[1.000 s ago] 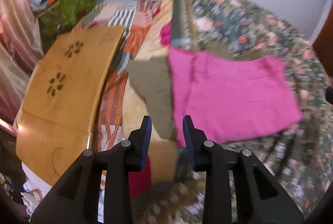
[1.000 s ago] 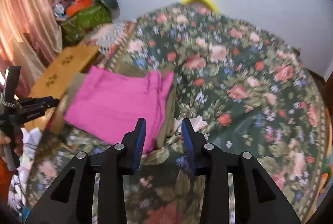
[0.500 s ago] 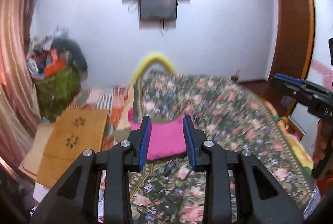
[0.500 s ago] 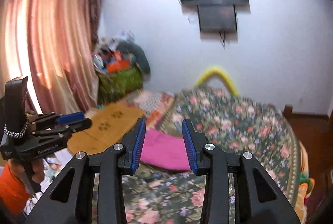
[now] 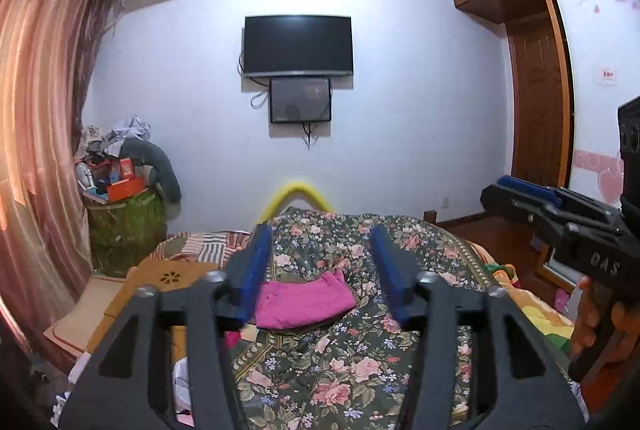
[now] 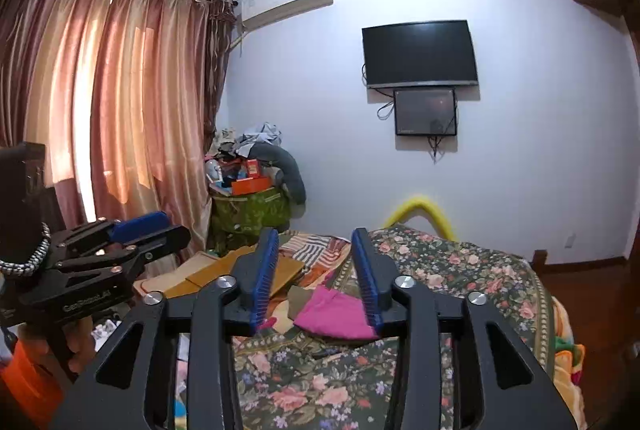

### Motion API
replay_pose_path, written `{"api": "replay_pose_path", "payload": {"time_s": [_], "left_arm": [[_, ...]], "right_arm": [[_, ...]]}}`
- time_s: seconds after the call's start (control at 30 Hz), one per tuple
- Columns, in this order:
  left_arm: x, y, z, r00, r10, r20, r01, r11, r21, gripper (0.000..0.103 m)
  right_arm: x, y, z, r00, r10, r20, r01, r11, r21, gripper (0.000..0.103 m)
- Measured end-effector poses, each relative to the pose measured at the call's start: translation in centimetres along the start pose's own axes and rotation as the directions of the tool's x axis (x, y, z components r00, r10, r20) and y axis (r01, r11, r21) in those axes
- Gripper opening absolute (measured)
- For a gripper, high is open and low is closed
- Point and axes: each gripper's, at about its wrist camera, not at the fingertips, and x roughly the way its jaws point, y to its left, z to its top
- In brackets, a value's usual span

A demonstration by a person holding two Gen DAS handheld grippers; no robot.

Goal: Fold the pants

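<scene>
Pink pants: folded pants lie on your floral bedspread, well ahead of both tools and smaller in view than a second ago.
Left gripper: your left gripper has risen and levelled toward the wall TV; its jaws have just been opening, nothing between them.
Right gripper: your right gripper likewise, jaws just opening, empty.
Edges: wooden lap table sits left of the pants; bedspread is bare toward the right edge.
</scene>
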Motion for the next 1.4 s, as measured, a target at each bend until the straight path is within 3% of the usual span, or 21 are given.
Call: {"api": "replay_pose_path", "payload": {"time_s": [0.03, 0.07, 0.13, 0.27, 0.33, 1.4], "left_arm": [[-0.6, -0.1, -0.1, 1.000, -0.001, 0.011, 0.001, 1.000, -0.009, 0.074], [-1.1, -0.1, -0.1, 1.000, 0.004, 0.024, -0.004, 1.000, -0.016, 0.078], [-1.9, -0.3, -0.2, 0.999, 0.028, 0.040, -0.027, 1.000, -0.010, 0.083], [-2.7, -0.5, -0.4, 0.998, 0.048, 0.052, -0.047, 0.999, -0.026, 0.102], [-3.0, -0.4, -0.4, 0.997, 0.054, 0.054, -0.052, 0.998, -0.031, 0.102], [-2.5, 0.3, -2.4, 0.998, 0.069, 0.010, -0.068, 0.995, -0.078, 0.103]], "right_arm": [[-0.5, 0.0, -0.1, 1.000, -0.008, 0.011, 0.008, 1.000, 0.008, 0.065], [-0.8, 0.0, -0.2, 1.000, -0.016, 0.025, 0.016, 1.000, 0.014, 0.074], [-1.5, 0.2, -0.3, 0.999, -0.030, 0.040, 0.030, 0.999, 0.019, 0.076], [-1.9, 0.2, -0.3, 0.998, -0.043, 0.035, 0.042, 0.999, 0.033, 0.098], [-2.4, 0.4, -0.5, 0.997, -0.055, 0.047, 0.054, 0.998, 0.036, 0.103], [-3.0, 0.9, -1.7, 0.998, -0.059, 0.002, 0.059, 0.998, 0.023, 0.103]]}}
